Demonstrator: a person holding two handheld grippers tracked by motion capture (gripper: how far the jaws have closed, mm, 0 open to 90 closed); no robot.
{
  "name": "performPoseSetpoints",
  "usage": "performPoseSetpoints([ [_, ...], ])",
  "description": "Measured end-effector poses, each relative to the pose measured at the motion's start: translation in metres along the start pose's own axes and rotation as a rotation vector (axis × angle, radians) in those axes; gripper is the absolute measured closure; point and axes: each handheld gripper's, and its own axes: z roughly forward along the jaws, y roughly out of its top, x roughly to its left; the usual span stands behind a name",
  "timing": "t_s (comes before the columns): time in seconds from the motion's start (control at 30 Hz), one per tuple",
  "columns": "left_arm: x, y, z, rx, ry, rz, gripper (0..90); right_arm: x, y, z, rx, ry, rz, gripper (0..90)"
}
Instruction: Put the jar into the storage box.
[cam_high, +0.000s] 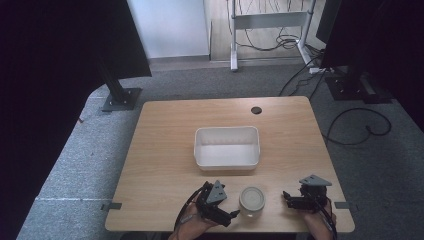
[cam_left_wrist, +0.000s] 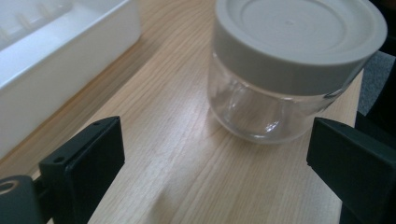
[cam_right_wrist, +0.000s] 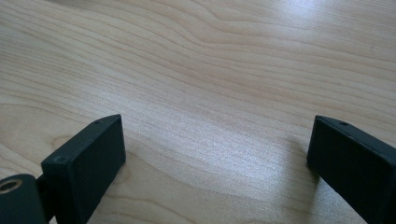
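A clear glass jar (cam_high: 252, 201) with a grey screw lid stands upright near the table's front edge. My left gripper (cam_high: 231, 207) sits just left of it, open and pointing at it. In the left gripper view the jar (cam_left_wrist: 285, 70) stands just beyond the two black jaws of that gripper (cam_left_wrist: 215, 158), a little to the right, and neither jaw touches it. To the jar's right, my right gripper (cam_high: 289, 199) rests low over the table, open. Between the spread jaws of the right gripper (cam_right_wrist: 215, 158) there is bare wood.
An empty white rectangular tray (cam_high: 227, 131) sits mid-table behind the jar; its wall (cam_left_wrist: 60, 70) runs along the left of the left gripper view. The wooden table (cam_high: 165, 150) has a cable hole (cam_high: 256, 110) at the back. Black stands, a metal frame and cables stand on the carpet around it.
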Motion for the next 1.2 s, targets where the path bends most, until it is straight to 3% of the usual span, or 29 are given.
performPoseSetpoints([
  [0.4,-0.008,0.007,0.015,0.004,-0.059,0.015,3.4,0.000,0.000,0.000,0.001,0.004,-0.002,4.1],
  [0.8,-0.017,0.018,0.028,0.006,-0.077,0.041,3.7,0.001,0.000,0.000,0.001,0.006,-0.004,4.0],
  [0.97,-0.019,0.019,0.035,0.019,-0.073,0.038,4.0,0.001,0.000,0.000,0.002,0.007,-0.005,4.0],
  [1.2,-0.026,0.026,0.043,0.034,-0.049,0.066,4.8,0.001,0.000,0.000,0.002,0.008,-0.006,4.0],
])
